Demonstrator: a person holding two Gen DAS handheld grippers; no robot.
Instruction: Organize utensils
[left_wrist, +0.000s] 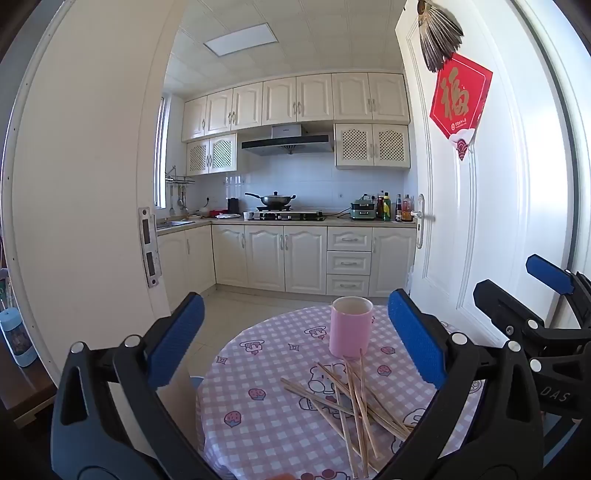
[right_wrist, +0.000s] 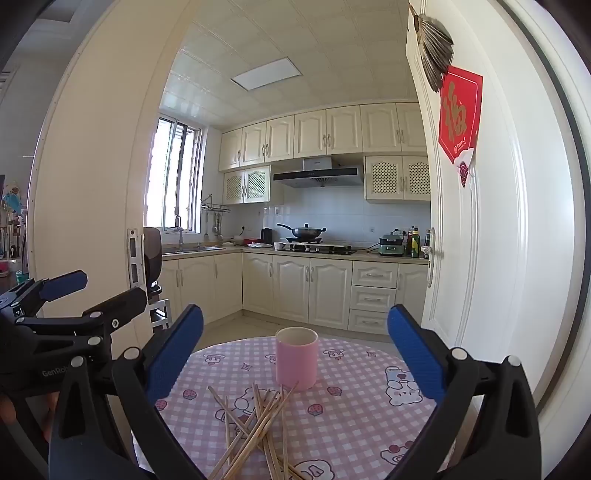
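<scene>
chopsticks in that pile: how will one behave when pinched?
The chopsticks look thin and stiff, probably light. They lie crossed, so lifting one may drag others along. On the smooth-looking tablecloth they may slide or roll. Both grippers are open, holding nothing.

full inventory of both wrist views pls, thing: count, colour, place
chopsticks: a loose crossed pile, exact count unclear, light wood, on the table in front of the cup
cup: 1, pink, upright on the table, behind the pile
tablecloth: 1, pink-white check with cartoon prints, covering the round table
wok: 1, dark, on the stove at the back counter
red decoration: 1, red with gold character, on the open door
left gripper: 1, black with blue pads, open, above the table
right gripper: 1, black with blue pads, open, above the table
</scene>
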